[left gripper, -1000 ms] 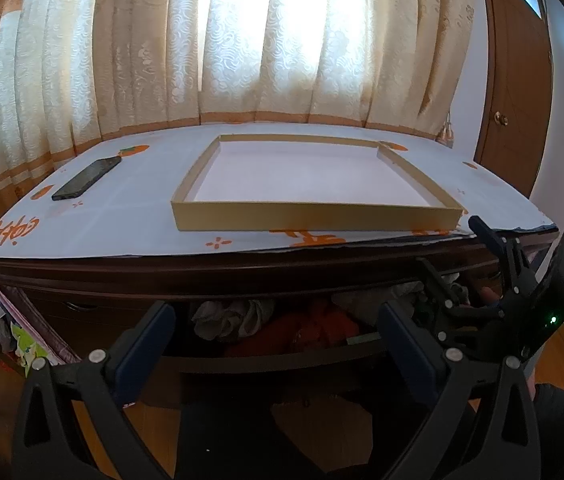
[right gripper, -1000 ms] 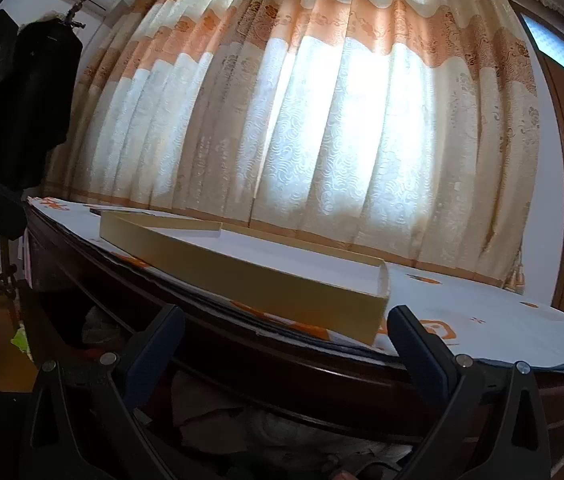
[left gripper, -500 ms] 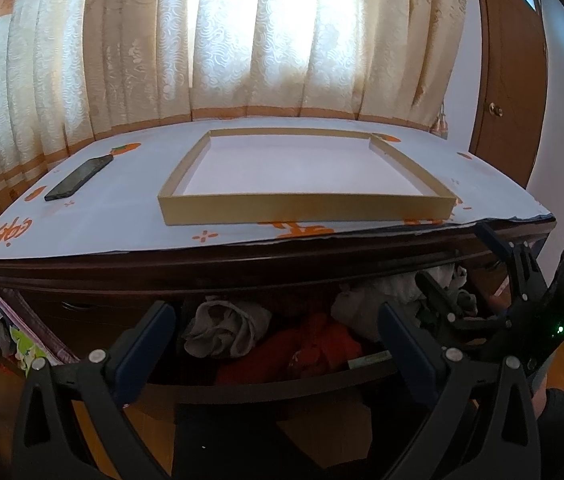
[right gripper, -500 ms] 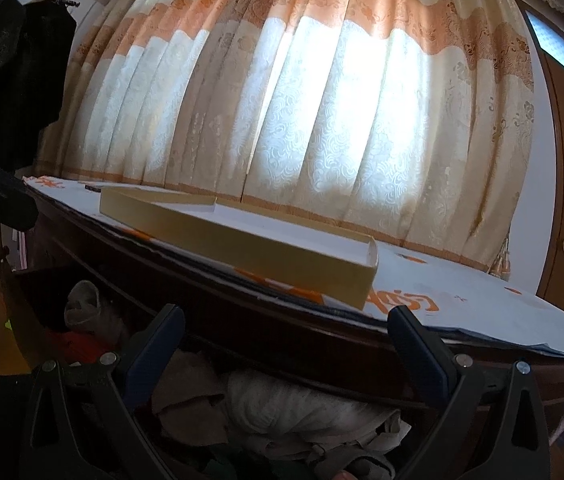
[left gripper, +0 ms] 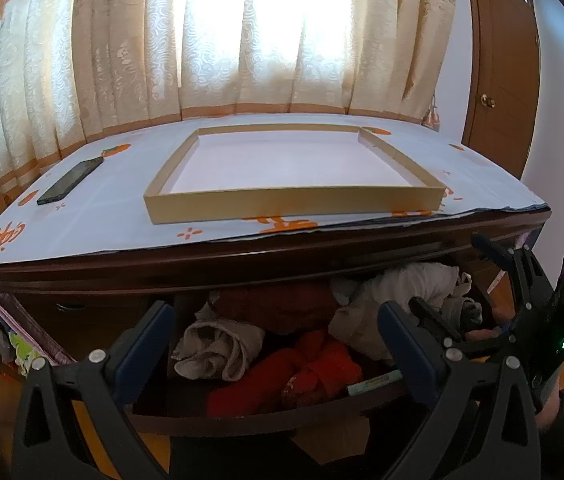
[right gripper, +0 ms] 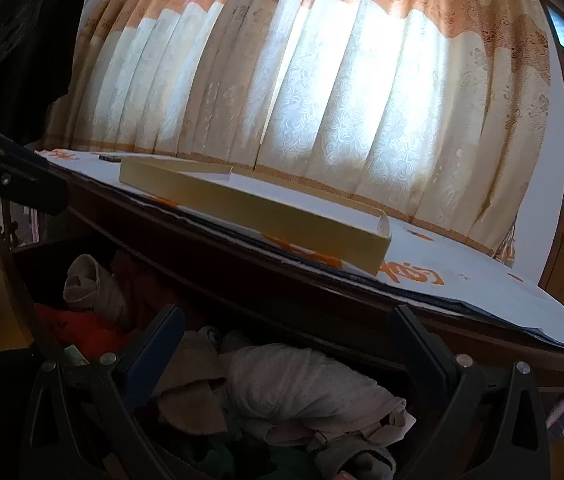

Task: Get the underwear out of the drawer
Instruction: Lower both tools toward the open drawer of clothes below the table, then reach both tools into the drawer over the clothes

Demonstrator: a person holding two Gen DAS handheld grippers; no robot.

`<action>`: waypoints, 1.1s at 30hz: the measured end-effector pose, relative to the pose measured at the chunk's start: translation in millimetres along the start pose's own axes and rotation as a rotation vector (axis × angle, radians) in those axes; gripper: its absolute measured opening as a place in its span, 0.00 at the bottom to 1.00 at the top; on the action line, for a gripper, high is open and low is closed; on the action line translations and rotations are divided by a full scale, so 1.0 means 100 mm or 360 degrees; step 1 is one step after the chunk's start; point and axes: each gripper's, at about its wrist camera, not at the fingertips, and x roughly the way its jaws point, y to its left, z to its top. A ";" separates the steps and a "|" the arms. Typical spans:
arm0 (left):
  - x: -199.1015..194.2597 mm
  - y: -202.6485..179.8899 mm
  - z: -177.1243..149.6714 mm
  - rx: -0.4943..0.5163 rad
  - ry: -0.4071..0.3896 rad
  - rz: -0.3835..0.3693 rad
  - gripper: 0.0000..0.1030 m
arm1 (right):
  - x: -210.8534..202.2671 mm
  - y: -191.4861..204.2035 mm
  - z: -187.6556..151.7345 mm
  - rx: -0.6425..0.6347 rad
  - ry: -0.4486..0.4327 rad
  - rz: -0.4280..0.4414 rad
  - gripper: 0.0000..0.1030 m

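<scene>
Dark wood forms the dresser, and its top drawer (left gripper: 250, 416) stands pulled out toward the near side, packed with bundled clothes. Seen from the left wrist, the left gripper (left gripper: 274, 344) hangs over the drawer's near edge with its two blue-padded fingers spread wide and nothing between them; a rolled beige piece (left gripper: 218, 348) lies between the fingers toward the left one, and a red garment (left gripper: 310, 368) lies just right of it, also inside the gap. Farther right a pale bundle of underwear (left gripper: 398, 292) sits at the drawer's right end, behind the left gripper's right finger. The right gripper (left gripper: 494, 300) reaches into that right end, beside the pale bundle. From the right wrist, the right gripper (right gripper: 282, 344) is likewise spread apart and holds nothing, with the pale dotted underwear (right gripper: 302, 392) lying directly between and below its fingers, apart from the pads. On the dresser top a white cloth with orange prints (left gripper: 102, 208) carries a shallow cardboard tray (left gripper: 290, 204) in the middle and a black phone (left gripper: 70, 180) to the far left. Cream and orange curtains (left gripper: 242, 40) hang behind.
</scene>
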 end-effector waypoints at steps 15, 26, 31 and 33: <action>-0.01 0.00 0.01 0.0003 -0.0002 0.0001 1.00 | -0.07 0.06 0.00 -0.0009 0.0133 0.0060 0.99; -0.04 -0.04 0.03 0.0018 -0.0001 0.0002 1.00 | -0.17 0.06 -0.03 0.0002 0.0179 0.0099 0.99; -0.05 -0.02 0.04 0.0021 -0.0007 0.0010 1.00 | -0.20 0.04 -0.05 0.0026 0.0205 0.0125 0.99; -0.05 0.00 0.05 0.0016 -0.0007 0.0016 1.00 | -0.20 0.04 -0.05 0.0028 0.0220 0.0138 0.99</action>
